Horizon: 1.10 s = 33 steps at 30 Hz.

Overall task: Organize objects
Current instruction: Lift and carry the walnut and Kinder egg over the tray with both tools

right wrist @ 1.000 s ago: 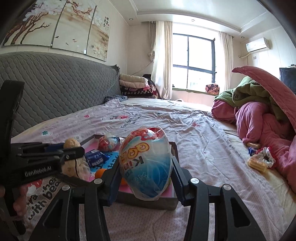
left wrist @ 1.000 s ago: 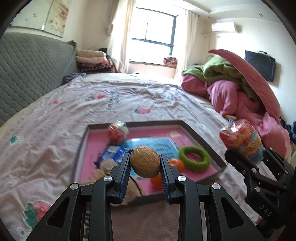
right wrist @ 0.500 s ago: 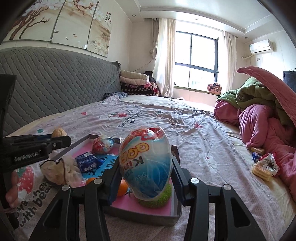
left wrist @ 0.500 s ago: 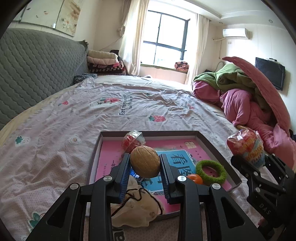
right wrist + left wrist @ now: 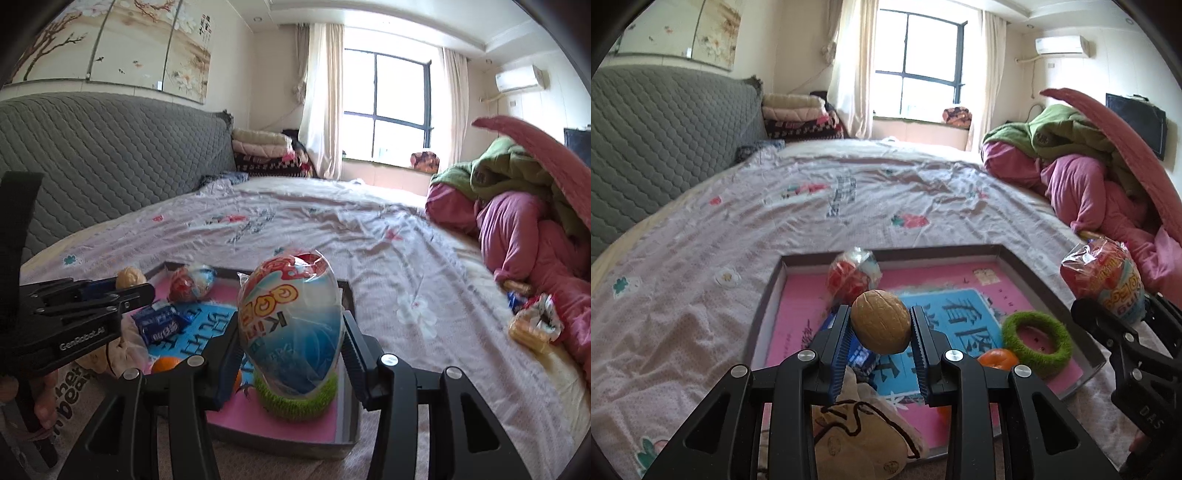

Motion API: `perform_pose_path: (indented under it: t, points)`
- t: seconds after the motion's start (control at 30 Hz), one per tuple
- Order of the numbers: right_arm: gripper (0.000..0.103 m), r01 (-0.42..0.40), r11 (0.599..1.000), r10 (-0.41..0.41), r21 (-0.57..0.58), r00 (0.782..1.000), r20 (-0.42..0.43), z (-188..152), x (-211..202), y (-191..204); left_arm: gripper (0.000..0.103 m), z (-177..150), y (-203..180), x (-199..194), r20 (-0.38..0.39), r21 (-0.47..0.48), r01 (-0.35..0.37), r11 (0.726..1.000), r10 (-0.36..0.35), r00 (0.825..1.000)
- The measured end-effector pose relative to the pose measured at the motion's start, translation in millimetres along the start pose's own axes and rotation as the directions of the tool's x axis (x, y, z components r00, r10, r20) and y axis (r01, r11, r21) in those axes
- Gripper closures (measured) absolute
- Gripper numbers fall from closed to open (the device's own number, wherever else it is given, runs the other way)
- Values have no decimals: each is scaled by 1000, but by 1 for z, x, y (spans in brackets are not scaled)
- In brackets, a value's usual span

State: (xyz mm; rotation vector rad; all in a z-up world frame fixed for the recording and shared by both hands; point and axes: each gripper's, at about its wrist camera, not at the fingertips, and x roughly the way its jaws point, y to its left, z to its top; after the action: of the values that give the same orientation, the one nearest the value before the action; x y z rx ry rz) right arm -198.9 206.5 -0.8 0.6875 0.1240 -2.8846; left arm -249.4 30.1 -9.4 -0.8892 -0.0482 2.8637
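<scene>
Your left gripper (image 5: 881,328) holds a walnut (image 5: 881,322) between its two blue-padded fingers (image 5: 841,343), closed tight on both sides of it. You keep it level, above the near left part of the tray (image 5: 1015,258), pointing toward the tray's far edge. Your right gripper (image 5: 290,345) holds a wrapped toy egg (image 5: 291,325) upright, the fingers pressed on its lower half. It hangs over the near right corner of the tray, just above the green ring (image 5: 295,400); if the egg touches the ring, you cannot tell from here.

The tray lies on the bed (image 5: 701,295), near its front edge. Inside it you have a smaller wrapped egg (image 5: 853,275) at the far edge, a blue snack packet (image 5: 160,325) near the middle, an orange (image 5: 997,359) beside the green ring, and a beige cloth pouch (image 5: 857,439) over the near left edge. A pink and green quilt (image 5: 517,206) is piled at the right side of the bed
</scene>
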Motion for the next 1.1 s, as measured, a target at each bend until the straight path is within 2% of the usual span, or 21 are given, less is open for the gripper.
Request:
perform_pose_path:
  t: [0.23,0.57,1.0,1.1]
  points:
    - [53,-39,999,39,-7,996,-79,-13,5,7,71,-6,-4,7,-33,21,16,1000,-16,999]
    - [53,-39,999,37,-12,986,-163,-23,19,11,71,-13,-6,20,-94,18,23,1000,-22,995]
    - [53,-43,999,36,-27,973,-229,-28,32,15,71,-16,-9,26,-121,40,40,998,-35,992]
    - [53,-44,999,37,-29,974,-223,-28,31,15,71,-18,-12,27,-128,48,42,998,-35,991]
